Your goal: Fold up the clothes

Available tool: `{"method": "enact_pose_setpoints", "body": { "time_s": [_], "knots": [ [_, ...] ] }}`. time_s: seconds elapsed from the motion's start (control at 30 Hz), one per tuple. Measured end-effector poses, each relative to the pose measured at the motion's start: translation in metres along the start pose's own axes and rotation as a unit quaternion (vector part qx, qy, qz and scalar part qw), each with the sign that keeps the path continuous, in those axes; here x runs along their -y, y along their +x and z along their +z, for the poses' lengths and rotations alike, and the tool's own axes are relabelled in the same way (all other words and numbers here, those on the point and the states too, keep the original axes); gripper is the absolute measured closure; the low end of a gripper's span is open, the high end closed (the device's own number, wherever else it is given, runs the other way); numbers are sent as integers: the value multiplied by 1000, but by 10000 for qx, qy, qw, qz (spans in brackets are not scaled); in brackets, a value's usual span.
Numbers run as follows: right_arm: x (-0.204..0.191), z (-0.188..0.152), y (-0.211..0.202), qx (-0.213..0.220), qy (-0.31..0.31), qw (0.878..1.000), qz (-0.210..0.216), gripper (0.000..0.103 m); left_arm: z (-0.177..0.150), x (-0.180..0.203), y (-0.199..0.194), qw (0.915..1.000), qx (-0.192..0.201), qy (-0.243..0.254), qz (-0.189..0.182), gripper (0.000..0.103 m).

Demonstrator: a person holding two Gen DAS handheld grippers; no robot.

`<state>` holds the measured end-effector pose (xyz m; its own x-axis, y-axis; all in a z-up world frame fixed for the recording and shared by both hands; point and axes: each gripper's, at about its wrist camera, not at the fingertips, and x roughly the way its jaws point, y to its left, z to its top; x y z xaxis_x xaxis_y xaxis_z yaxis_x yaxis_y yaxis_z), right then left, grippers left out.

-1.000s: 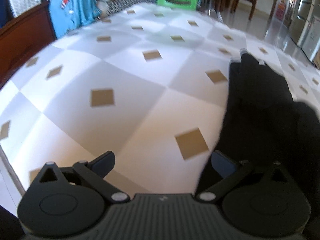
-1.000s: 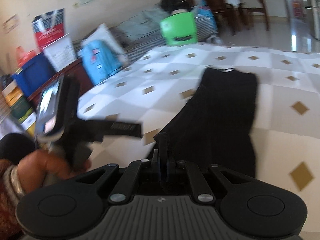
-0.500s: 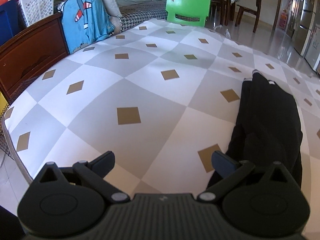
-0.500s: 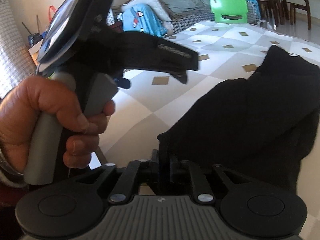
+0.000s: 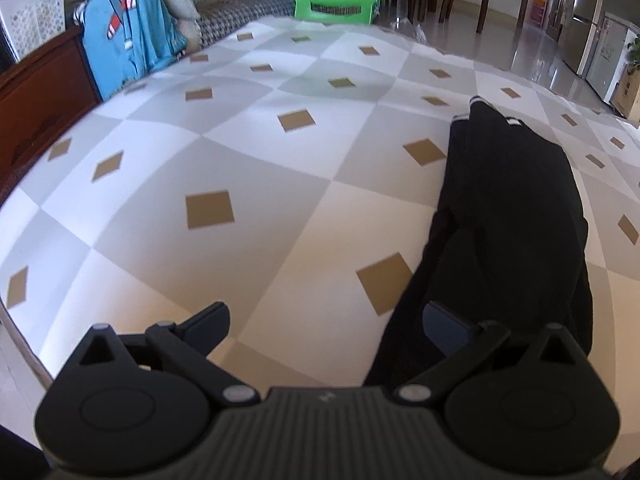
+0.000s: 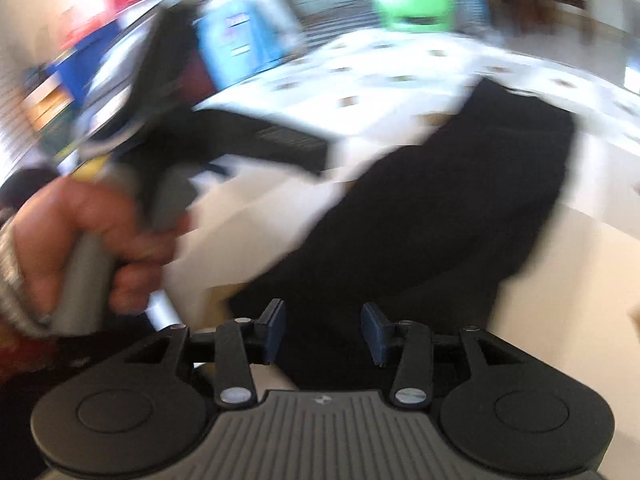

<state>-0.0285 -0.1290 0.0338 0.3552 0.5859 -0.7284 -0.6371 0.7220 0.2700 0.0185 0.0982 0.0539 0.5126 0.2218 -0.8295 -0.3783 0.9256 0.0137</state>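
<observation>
Checkered bed surface (image 5: 248,168) with a black garment (image 5: 508,216) flat on it.

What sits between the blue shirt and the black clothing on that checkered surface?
Only bare checkered cover separates the blue shirt from the black garment, seen in the left wrist view.

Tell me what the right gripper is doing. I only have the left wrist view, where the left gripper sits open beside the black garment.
Observer: The right gripper is open, its pads apart over the near end of the black garment.
Operator: Can you see the left gripper from there?
Observer: Yes. The left gripper is to the left of the garment, with the left hand wrapped around its grey handle.
Operator: Is that view sharp?
Observer: No, the right wrist view is heavily motion-blurred, so fine detail on the cloth cannot be read.
</observation>
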Motion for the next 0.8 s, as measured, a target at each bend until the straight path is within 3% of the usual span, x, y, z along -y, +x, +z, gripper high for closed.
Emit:
{"method": "enact_pose_setpoints", "body": {
  "time_s": [0.13,0.3,0.5,0.8],
  "knots": [
    [34,-7,-1,23,789,9953,-561,61,-3,8,4,10000,-67,28,-5,0],
    [47,-13,4,-36,1126,9920,-569,61,-10,21,11,9996,-134,242,97,0],
    [34,-15,6,-324,938,9922,-751,61,-18,23,24,9986,-260,342,297,0],
    [-2,-33,10,-604,-232,9877,-1423,71,-24,20,41,9963,-387,377,672,0]
  ]
}}
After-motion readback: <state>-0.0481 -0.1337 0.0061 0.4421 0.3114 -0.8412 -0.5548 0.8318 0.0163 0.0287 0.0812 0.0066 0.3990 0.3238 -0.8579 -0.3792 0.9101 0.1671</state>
